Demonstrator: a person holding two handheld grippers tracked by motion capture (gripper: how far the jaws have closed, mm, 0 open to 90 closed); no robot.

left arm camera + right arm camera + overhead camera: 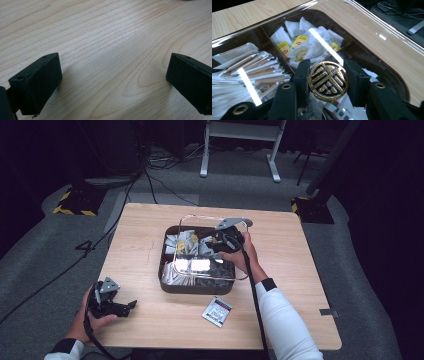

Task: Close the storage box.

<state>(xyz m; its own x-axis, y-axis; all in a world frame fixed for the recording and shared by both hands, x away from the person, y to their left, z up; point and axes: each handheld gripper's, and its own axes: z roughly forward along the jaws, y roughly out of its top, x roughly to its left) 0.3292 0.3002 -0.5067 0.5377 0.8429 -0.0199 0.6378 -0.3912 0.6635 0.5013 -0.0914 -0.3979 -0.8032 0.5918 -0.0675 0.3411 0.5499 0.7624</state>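
Clear lid (212, 247), high view: over dark sachet box (197, 287) mid-tabletop (150, 320); I keep it level. Left claw (113, 80), its own view: spread, empty, parked. Right claw (325, 81), its own view: clenched on gold knob (328, 81); steady, centred pinch advised.

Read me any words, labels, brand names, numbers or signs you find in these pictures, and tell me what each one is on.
Round gold-and-black knob on the clear lid, between the right gripper pads: one ornate raised character, too stylised to read.
Yellow tea-bag tags in the dark compartment box: red marks, too small.
Brown-striped paper sachets: print blurred.
Flat silver packet on the wooden table: red and dark print, unreadable.
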